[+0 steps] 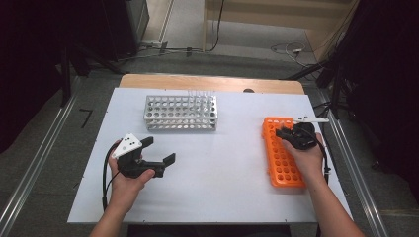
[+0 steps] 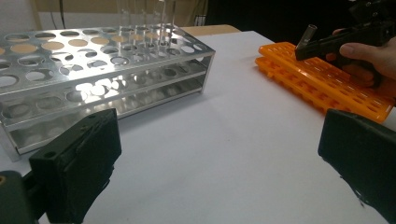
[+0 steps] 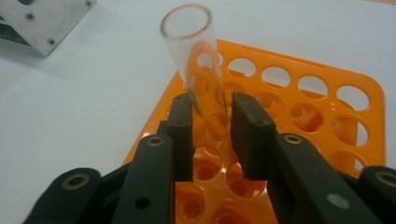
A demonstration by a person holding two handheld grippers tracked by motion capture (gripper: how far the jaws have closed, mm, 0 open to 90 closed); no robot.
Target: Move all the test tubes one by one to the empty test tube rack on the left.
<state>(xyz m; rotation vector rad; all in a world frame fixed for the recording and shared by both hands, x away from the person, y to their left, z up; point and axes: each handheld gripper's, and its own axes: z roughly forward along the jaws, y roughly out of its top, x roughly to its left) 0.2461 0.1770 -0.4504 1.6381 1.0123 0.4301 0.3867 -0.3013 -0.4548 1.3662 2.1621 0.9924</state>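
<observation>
A clear glass test tube (image 3: 198, 60) leans between the jaws of my right gripper (image 3: 210, 116), which is shut on it above the near rows of an orange tube rack (image 3: 327, 107). The tube's lower end is hidden behind the jaws. From above, the right gripper (image 1: 284, 132) hovers over the far end of the orange rack (image 1: 281, 163). My left gripper (image 1: 159, 149) rests low over the white table with its jaws wide apart and nothing between them. In the left gripper view that gripper (image 2: 219, 158) faces a metal tube rack (image 2: 93, 70).
The metal rack (image 1: 181, 112) stands at the back middle of the white table (image 1: 217, 168), with several clear tubes (image 1: 200, 94) in its far right holes. A wooden edge (image 1: 207, 81) runs behind the table. Open table surface lies between the two racks.
</observation>
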